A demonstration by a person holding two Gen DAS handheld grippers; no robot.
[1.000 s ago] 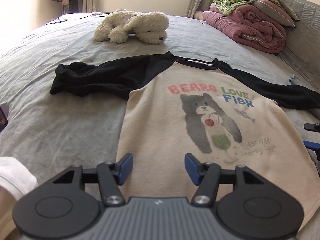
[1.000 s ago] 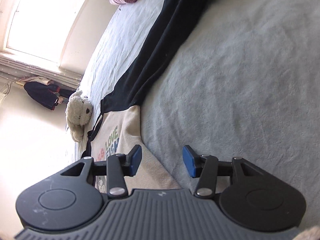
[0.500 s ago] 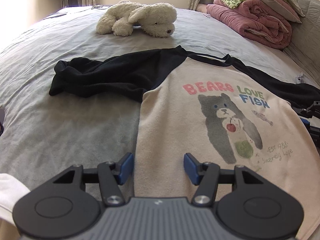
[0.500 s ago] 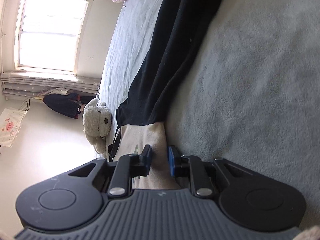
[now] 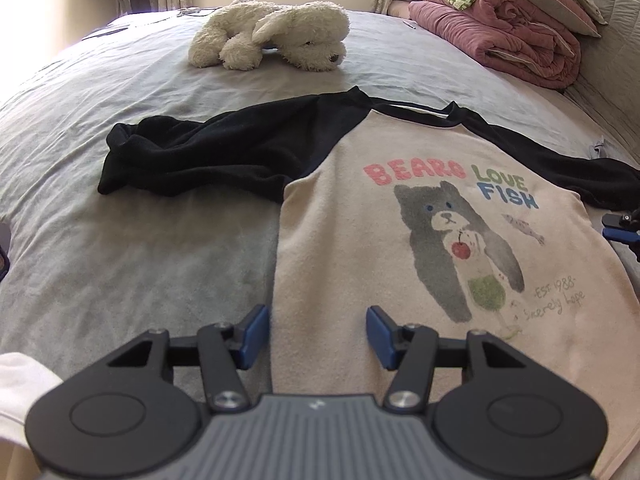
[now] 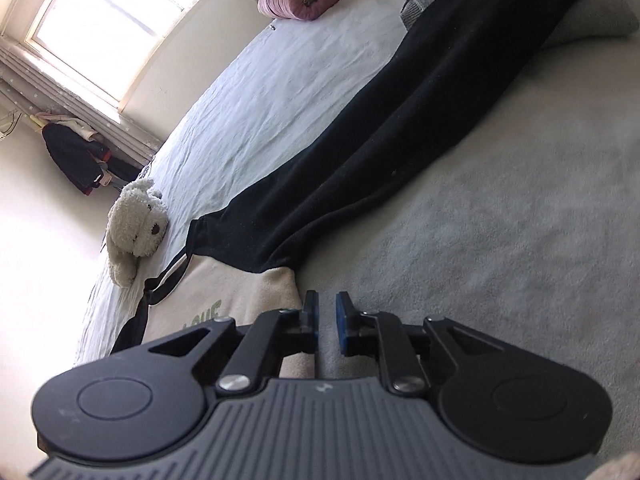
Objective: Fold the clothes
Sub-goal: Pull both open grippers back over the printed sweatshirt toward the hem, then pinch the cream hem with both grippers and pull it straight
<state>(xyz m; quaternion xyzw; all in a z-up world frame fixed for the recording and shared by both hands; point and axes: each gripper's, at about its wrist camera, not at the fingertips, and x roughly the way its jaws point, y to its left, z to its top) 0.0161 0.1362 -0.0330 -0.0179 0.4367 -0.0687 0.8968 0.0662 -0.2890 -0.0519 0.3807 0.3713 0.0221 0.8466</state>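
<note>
1. The shirt lies spread face up on the grey bed, its cream body flat with the bear print showing, so no fold has been made yet

2. Its left black sleeve is bunched and creased out to the side; the right black sleeve stretches long and fairly straight across the bed toward the far edge

3. The left tongs hover low over the shirt's left side edge near the hem, blue pads apart and closing, one pad over the bed cover and one over the cream cloth, nothing pinched between them

4. The right tongs sit at the shirt's right side just below the armpit; the pads stand a narrow gap apart and are opening, and I see no cloth gripped between them, only bed cover in the gap

5. My reading: this is the very start, with both side grips not yet secured; still to come are folding both sleeves in, folding the sides, and doubling the body

6. A plush dog and stacked quilts lie well apart from the shirt and should not get in the way
</note>
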